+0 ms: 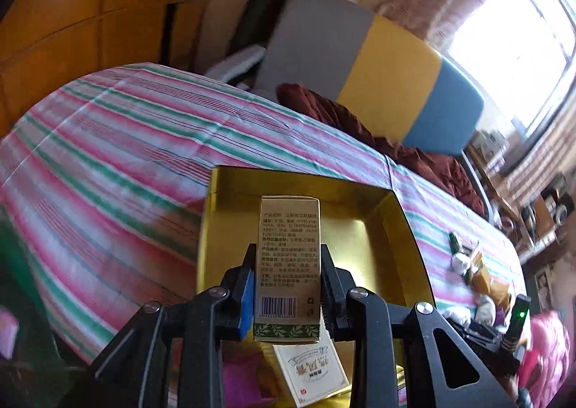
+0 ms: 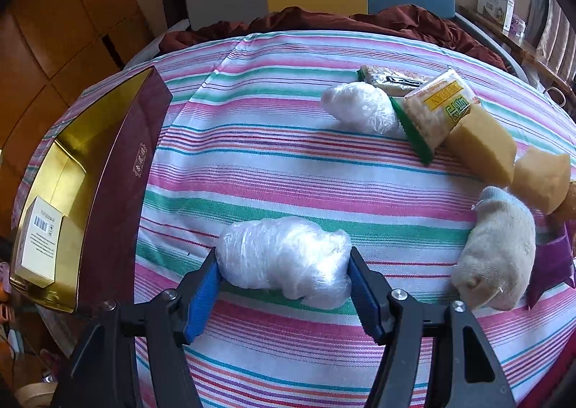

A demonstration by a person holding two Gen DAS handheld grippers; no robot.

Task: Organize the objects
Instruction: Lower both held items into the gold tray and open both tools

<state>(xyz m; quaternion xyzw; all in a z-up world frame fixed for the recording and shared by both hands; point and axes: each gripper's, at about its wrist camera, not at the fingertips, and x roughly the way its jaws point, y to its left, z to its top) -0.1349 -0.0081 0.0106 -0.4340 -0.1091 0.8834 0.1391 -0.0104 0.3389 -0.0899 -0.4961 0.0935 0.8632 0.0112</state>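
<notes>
Slim tan carton (image 1: 288,264) held upright over gold-lined box (image 1: 396,228); clear plastic-wrapped bundle (image 2: 284,260) lying on striped sheet

Black grippers (image 2: 284,264), blue pads (image 2: 201,296), seemingly ribbed.

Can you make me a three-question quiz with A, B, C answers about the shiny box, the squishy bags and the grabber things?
1. Where does the gold-lined maroon gift box sit?
A. bed's left
B. floor
C. shelf

2. How many white crinkly plastic-wrapped bundles lie on the striped bedsheet?
A. one
B. two
C. five

3. What does the left hand-held gripper hold?
A. nothing
B. sock
C. tall beige printed carton

Answers: 1 A, box lies left on the sheet. 2 B, one near, one far. 3 C, fingers pinch the carton's sides.
</notes>
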